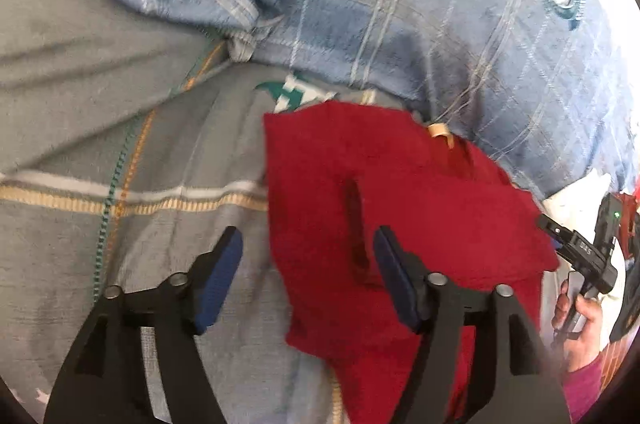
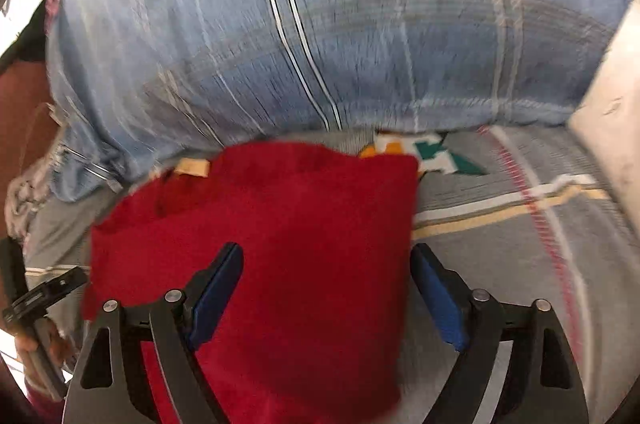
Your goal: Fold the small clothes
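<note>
A small red garment (image 1: 400, 184) lies folded flat on the grey striped bedsheet (image 1: 120, 144), with a tan label (image 1: 438, 132) at its far edge. My left gripper (image 1: 308, 240) is open above the garment's left edge, one blue pad over the sheet and the other over the red cloth. In the right wrist view the red garment (image 2: 280, 204) fills the centre. My right gripper (image 2: 328, 252) is open over its right edge, and its pads press on nothing. The right gripper's body (image 1: 580, 248) and the hand that holds it show at the far right of the left wrist view.
A rumpled blue checked blanket (image 1: 400, 4) is heaped just beyond the garment and also fills the far half of the right wrist view (image 2: 320, 24). A pale flat surface (image 2: 612, 104) stands at the right. The grey sheet (image 2: 520, 224) stretches to the right of the garment.
</note>
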### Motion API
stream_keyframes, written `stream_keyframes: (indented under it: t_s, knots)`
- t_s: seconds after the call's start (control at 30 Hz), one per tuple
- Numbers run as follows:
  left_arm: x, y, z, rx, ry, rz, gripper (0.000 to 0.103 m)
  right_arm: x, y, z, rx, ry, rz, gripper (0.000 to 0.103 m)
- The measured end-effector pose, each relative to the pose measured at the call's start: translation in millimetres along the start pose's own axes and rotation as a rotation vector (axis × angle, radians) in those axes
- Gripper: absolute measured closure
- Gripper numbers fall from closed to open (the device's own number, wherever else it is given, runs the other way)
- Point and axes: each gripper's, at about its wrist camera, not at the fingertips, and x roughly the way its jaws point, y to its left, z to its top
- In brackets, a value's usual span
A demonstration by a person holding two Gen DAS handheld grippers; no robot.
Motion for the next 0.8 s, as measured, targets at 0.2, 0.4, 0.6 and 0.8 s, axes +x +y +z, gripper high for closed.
stream_keyframes:
  t_s: [0.2, 0.4, 0.6, 0.8]
  knots:
    - [30, -8, 6, 0.028, 0.011, -0.018, 0.052, -14, 15, -3, -0.096, -0.119, -0.043, 0.086]
    - [32, -49, 26, 0.163, -0.049, -0.021, 0.090, -57, 13, 5, -0.125, -0.287, -0.146, 0.095]
    - [48, -44, 30, 0.148, -0.016, 0.000, 0.084, -19, -18, 4, -0.010, -0.146, -0.172, 0.085]
    - [7, -25, 2, 0.093, -0.006, -0.043, 0.051, -62, -18, -18, 0.038, -0.172, -0.099, 0.037]
